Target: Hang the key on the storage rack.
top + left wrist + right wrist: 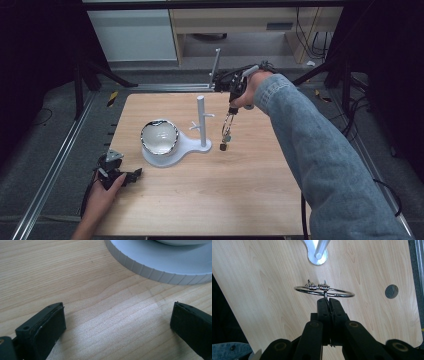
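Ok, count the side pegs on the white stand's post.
2 that I can make out on the white stand: one peg on the post's right side, one forked peg lower on its left. Others may be hidden behind the post.

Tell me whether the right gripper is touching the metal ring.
Touching. The right gripper view shows the right gripper with jaws pinched shut on the metal ring.

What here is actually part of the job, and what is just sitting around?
Part of the job:
- wire bracelet, pinched in the right gripper
- white stand with pegs, next to it

Sitting around:
- bowl on the stand's base
- left gripper, open, resting on the table
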A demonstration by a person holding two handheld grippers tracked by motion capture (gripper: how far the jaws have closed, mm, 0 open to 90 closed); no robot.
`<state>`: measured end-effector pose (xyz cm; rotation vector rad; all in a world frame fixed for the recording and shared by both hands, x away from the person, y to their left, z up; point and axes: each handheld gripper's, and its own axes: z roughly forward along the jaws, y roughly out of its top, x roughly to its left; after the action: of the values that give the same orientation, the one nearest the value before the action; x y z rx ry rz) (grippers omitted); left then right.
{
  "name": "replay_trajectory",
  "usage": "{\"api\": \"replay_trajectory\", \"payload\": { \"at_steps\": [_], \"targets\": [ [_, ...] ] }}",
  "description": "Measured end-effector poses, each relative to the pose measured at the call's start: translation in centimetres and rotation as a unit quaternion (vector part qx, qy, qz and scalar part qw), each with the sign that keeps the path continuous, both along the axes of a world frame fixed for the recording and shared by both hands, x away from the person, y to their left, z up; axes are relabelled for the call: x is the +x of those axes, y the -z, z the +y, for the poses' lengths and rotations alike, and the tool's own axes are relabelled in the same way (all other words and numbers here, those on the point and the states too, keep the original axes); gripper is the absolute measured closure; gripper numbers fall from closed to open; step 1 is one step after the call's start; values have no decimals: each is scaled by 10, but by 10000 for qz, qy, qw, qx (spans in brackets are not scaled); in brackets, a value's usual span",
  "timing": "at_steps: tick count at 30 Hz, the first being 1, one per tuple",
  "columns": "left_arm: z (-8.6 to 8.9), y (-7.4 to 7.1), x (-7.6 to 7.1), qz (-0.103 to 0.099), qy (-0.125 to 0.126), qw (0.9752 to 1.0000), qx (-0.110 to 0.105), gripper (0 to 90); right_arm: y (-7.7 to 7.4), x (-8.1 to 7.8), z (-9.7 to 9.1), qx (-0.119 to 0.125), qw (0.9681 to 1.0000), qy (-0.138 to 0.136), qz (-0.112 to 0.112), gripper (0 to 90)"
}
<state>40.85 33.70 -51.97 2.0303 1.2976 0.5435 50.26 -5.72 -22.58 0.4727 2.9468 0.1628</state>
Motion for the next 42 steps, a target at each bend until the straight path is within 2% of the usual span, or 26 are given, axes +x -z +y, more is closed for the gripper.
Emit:
{"api": "replay_trajectory", "payload": {
  "at_steps": [22,42],
  "targets": [
    [0,0,0,-6,4,10000,-6,0,-6,3,19,-35,10000,-81,4,884],
    [0,0,0,-7,3,10000,-5,0,-1,14,42,24,9998,-177,9,884]
  ]
}}
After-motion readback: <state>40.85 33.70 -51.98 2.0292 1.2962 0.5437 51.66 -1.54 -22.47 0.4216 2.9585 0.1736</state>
